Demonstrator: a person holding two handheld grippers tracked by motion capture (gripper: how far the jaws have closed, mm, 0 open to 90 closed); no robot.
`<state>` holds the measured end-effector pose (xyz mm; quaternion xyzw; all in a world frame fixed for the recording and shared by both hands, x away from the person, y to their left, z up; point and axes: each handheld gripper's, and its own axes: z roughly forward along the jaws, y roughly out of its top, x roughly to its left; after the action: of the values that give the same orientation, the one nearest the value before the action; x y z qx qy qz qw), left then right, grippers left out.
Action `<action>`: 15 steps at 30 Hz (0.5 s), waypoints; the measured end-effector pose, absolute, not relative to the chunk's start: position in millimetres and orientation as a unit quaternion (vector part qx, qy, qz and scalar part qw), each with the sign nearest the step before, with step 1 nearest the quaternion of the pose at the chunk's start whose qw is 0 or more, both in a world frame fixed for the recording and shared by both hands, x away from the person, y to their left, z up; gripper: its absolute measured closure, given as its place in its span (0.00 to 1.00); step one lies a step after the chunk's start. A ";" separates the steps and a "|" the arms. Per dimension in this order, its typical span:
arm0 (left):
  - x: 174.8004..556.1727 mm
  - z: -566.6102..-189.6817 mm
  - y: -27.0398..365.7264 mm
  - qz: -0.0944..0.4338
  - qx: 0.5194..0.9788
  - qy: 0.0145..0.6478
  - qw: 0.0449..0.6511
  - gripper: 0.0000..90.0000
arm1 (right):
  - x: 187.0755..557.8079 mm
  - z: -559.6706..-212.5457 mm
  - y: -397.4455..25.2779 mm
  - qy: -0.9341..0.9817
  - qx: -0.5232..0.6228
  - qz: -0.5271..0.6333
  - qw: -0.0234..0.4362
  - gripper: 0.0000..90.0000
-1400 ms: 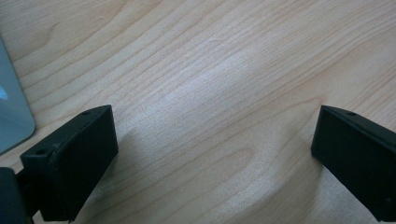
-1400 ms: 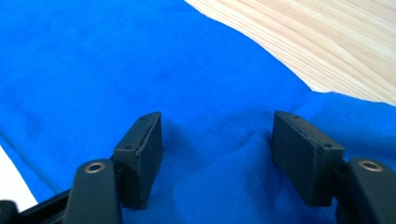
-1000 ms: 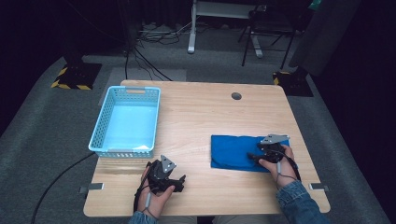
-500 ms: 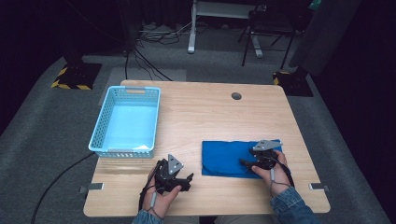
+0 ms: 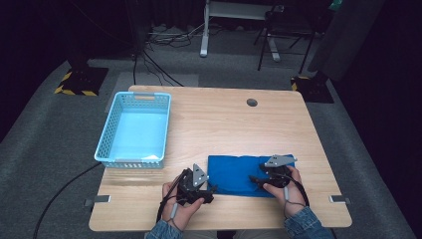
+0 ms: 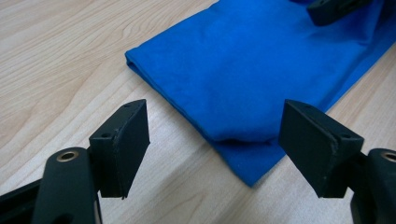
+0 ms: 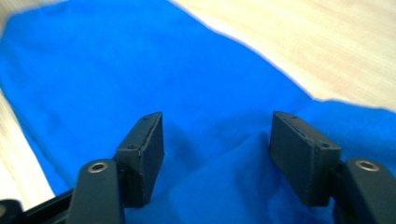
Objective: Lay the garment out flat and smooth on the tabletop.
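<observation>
The jaws of the left gripper (image 6: 215, 144) are spread wide just short of the blue cloth (image 5: 234, 174), its folded near corner framed between them. The right gripper (image 7: 217, 161) is held parted over the cloth's right part. The cloth is laid lengthwise along the table (image 5: 224, 119) near edge, right of the basket (image 5: 104, 149), with bare wood beyond.

In the high view, light falls from above on the pale wooden surface (image 5: 214, 124), which is evenly bright, while the grey carpeted floor (image 5: 45, 149) dims toward near-black edges. Shadows under the light blue plastic basket (image 5: 133, 129) are short and soft. The picture is slightly grainy. In the right gripper view the folded blue cloth (image 7: 140, 79) blurs farther off; the left gripper view is sharper, with mild sheen on the wood.
</observation>
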<state>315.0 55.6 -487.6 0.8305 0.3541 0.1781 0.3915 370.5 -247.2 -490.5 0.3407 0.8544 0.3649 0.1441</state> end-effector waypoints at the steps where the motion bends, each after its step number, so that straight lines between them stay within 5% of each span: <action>1: 315.2 -487.8 55.0 0.181 0.830 0.354 0.392 0.27 | 369.7 -488.6 -248.6 0.850 0.341 0.374 0.146 0.41; 8: 319.6 -491.7 49.4 0.183 0.831 0.357 0.386 0.30 | 359.6 -468.9 -271.0 0.823 0.352 0.413 0.167 0.41; 11: 321.2 -492.3 47.2 0.175 0.834 0.351 0.388 0.41 | 354.5 -463.7 -283.8 0.814 0.361 0.419 0.178 0.41; 15: 321.6 -494.2 43.6 0.164 0.839 0.343 0.388 0.69 | 347.4 -461.4 -307.0 0.801 0.381 0.421 0.190 0.41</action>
<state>321.6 43.6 -494.2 0.8394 0.3433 0.1643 0.3880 347.4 -307.0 -461.4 0.3812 0.8010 0.4208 0.1897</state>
